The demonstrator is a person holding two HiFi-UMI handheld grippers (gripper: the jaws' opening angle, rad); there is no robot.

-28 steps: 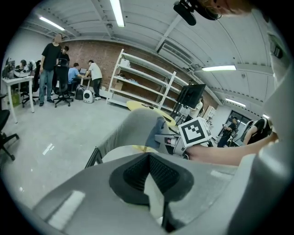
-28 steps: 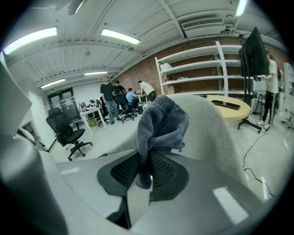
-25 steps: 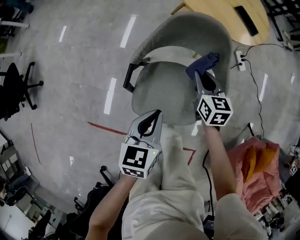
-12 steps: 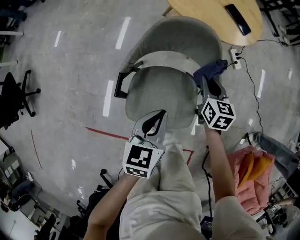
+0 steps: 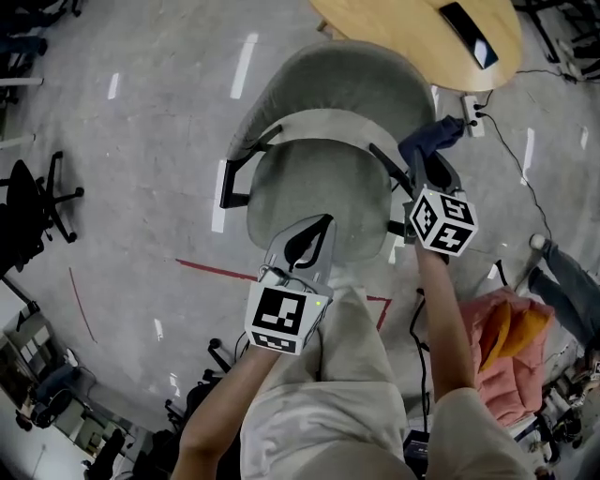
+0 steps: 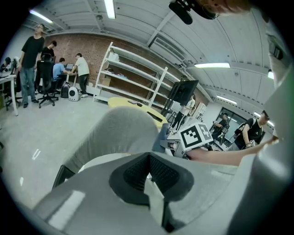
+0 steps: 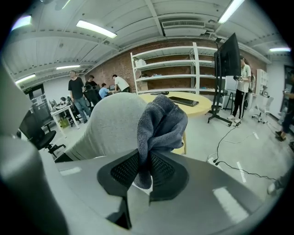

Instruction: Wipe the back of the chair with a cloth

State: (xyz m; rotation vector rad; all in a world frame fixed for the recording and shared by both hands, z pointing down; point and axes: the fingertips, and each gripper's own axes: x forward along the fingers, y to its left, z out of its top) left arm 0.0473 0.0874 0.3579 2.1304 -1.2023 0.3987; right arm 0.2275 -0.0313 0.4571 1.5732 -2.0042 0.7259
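Note:
A grey upholstered chair stands below me, its curved back [image 5: 349, 77] at the far side and its seat [image 5: 317, 187] nearer. My right gripper [image 5: 428, 165] is shut on a blue-grey cloth [image 5: 432, 139], held by the right end of the chair back, above the black armrest [image 5: 389, 169]. In the right gripper view the cloth [image 7: 161, 123] bunches up out of the pads, with the chair back [image 7: 112, 124] just behind on the left. My left gripper [image 5: 317, 228] hovers over the seat's front edge, shut with nothing in it. The left gripper view shows the chair back [image 6: 121, 133] ahead.
A round wooden table [image 5: 412, 33] with a dark flat object [image 5: 466, 21] stands behind the chair. A power strip [image 5: 473, 112] and cables lie at right, near an orange-pink bundle [image 5: 502, 336]. A black office chair [image 5: 37, 197] is at left. Several people stand far off [image 6: 34, 59].
My right gripper has carried the cloth rightward, from over the chair's right side to the right end of the chair back. The left gripper has hardly moved.

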